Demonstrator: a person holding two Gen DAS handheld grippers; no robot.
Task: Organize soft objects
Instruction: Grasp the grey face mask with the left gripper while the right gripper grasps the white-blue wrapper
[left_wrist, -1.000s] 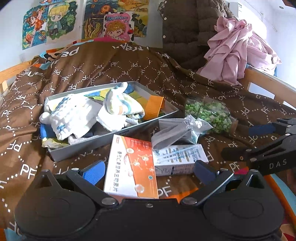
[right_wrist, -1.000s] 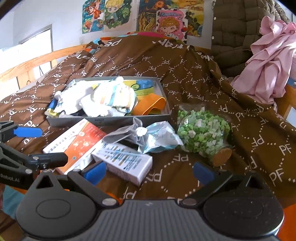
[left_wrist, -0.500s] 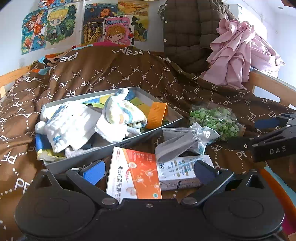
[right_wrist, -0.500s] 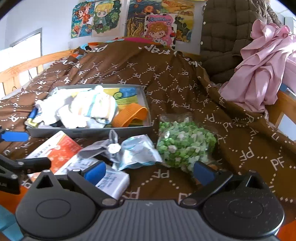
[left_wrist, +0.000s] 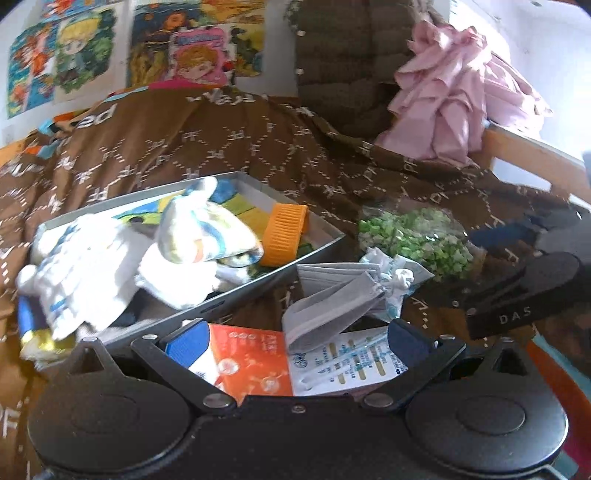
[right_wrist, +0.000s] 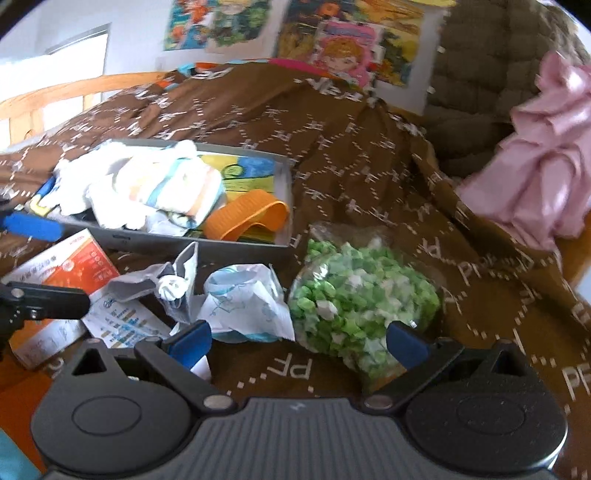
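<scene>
- Bed (left_wrist: 229, 147), brown patterned cover: carries everything.
- Grey tray (left_wrist: 258, 284): already holds white and striped cloths (left_wrist: 207, 236).
- Bag of green pieces (right_wrist: 354, 306): my right hand-held gripper (right_wrist: 299, 341) has closed in over the past second; it now sits between the spread, empty fingers (pickup looks imminent).
- Crumpled masks (left_wrist: 332, 295), two boxes (left_wrist: 251, 362): my left hand-held gripper (left_wrist: 295, 339), open, has advanced over them.
- Hidden: box fronts, under the gripper body; motion blur smears detail.

Daylight fills both views, brightest at the window (right_wrist: 75, 51) on the left of the right wrist view, which is washed out. Motion blur softens the posters (left_wrist: 199, 48) and bedspread (right_wrist: 332, 122). Fisheye bending curves the edges.
</scene>
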